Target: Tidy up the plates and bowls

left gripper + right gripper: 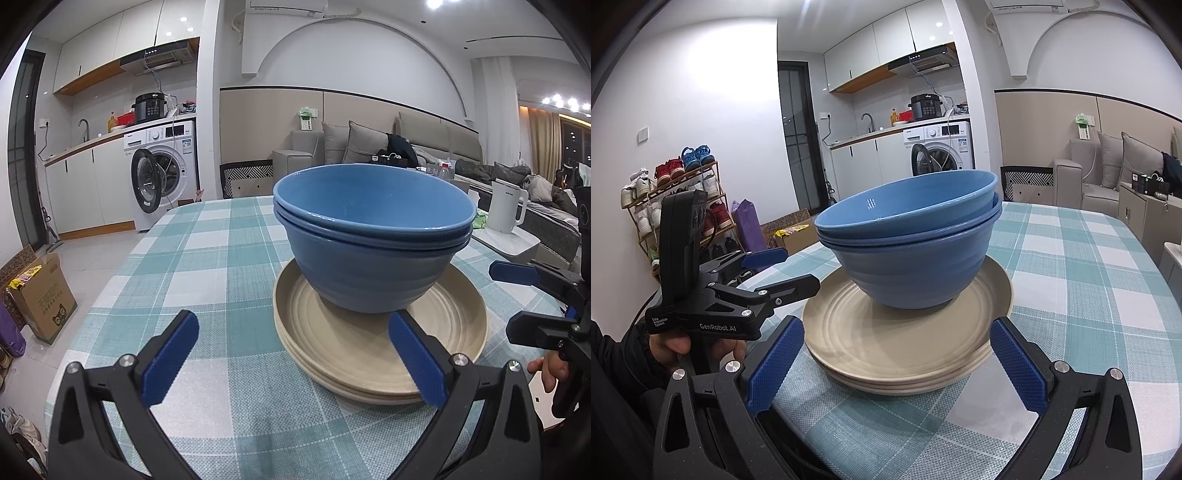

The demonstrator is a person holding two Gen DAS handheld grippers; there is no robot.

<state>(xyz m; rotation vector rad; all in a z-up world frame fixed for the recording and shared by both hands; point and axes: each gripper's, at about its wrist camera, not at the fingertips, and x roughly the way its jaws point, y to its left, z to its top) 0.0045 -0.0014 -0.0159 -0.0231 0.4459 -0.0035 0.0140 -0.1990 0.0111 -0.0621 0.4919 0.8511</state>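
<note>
**Bowls and plates stacked in one pile**

Blue pads on the left gripper (291,362) are seen closest, spread wide apart with nothing held between them. Its right pad sits in front of the plates' near rim; whether it touches cannot be told. The right gripper (897,365) is also held wide open and empty, with the plates just ahead of its two pads.

On the checked tablecloth (229,258), the beige plates (314,332) are stacked flat in one pile. How many there are cannot be told for sure, but several rims are seen. The blue bowls (369,229) are nested one inside another and are set on the top plate. The top bowl sits a little tilted in the right wrist view.

No other plates or bowls are seen on the table. So the sorting is judged to be nearly done or done. Maybe only the tilted top bowl is left to be pushed straight, or the pile is left to be moved.
</note>
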